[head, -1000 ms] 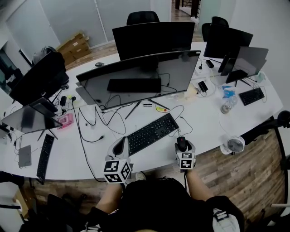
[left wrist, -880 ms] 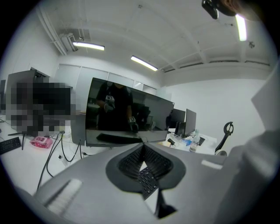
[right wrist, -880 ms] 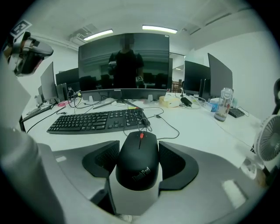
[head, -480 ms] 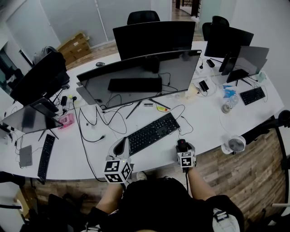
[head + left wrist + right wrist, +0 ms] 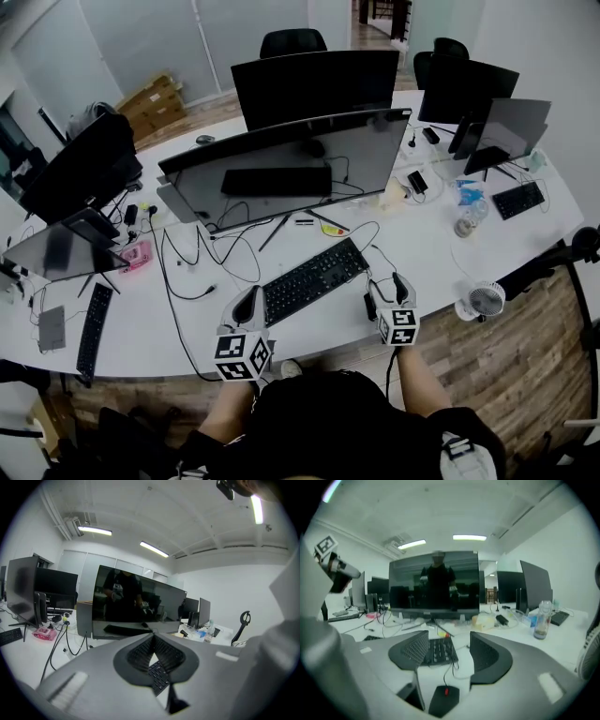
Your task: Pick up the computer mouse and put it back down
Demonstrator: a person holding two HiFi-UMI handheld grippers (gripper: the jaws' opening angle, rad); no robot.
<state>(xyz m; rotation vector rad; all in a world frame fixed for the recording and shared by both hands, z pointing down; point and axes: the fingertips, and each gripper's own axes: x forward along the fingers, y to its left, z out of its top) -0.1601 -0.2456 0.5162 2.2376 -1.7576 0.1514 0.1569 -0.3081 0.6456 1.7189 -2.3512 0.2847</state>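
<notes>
Your left gripper (image 5: 247, 302) sits low in front of you, pointing forward and away from your body, with its marker cube (image 5: 242, 356) nearest to you. In the left gripper view (image 5: 152, 643) the jaws are pressed together, the ribbed pads meeting along the middle.

Your right gripper (image 5: 387, 292) is out a bit further and off to your right, also pointing forward. In the right gripper view (image 5: 449, 653) its jaws stand wide apart, gripping nothing.

Both forearms are bare and reach out from your torso, the left forearm (image 5: 223, 414) angled slightly outward and the right forearm (image 5: 414, 377) angled slightly inward.
</notes>
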